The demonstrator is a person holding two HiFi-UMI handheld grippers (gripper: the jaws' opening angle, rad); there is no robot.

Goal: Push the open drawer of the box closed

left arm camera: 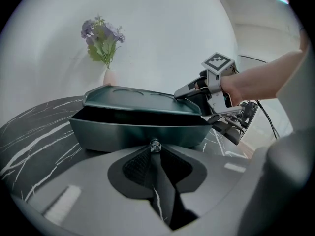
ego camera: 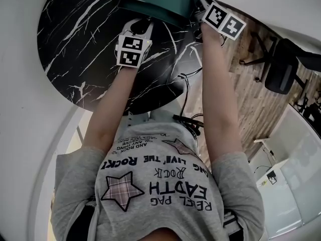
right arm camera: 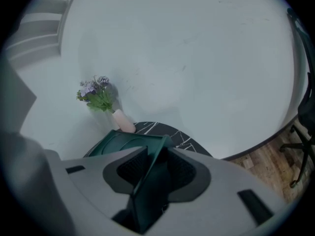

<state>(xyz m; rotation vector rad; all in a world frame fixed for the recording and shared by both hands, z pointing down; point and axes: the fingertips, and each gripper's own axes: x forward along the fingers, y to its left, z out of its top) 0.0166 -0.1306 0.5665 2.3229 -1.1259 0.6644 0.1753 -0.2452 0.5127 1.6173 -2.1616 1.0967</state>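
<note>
Grey jaws of the left gripper [left arm camera: 155, 154] are drawn together, their tips at the small knob [left arm camera: 155, 145] on the drawer [left arm camera: 138, 132] front; whether they pinch it is unclear. The drawer stands out of the dark green box [left arm camera: 142, 100], so the push looks barely begun, with nearly all the travel left. The right gripper [right arm camera: 156, 163] is clamped on the box's corner, seemingly steadying it. The box sits on a black marble table [left arm camera: 34, 132], with bare top to its left and the table edge near on the right. Behind the box, a vase of flowers [left arm camera: 104, 48] stands before a white wall
</note>
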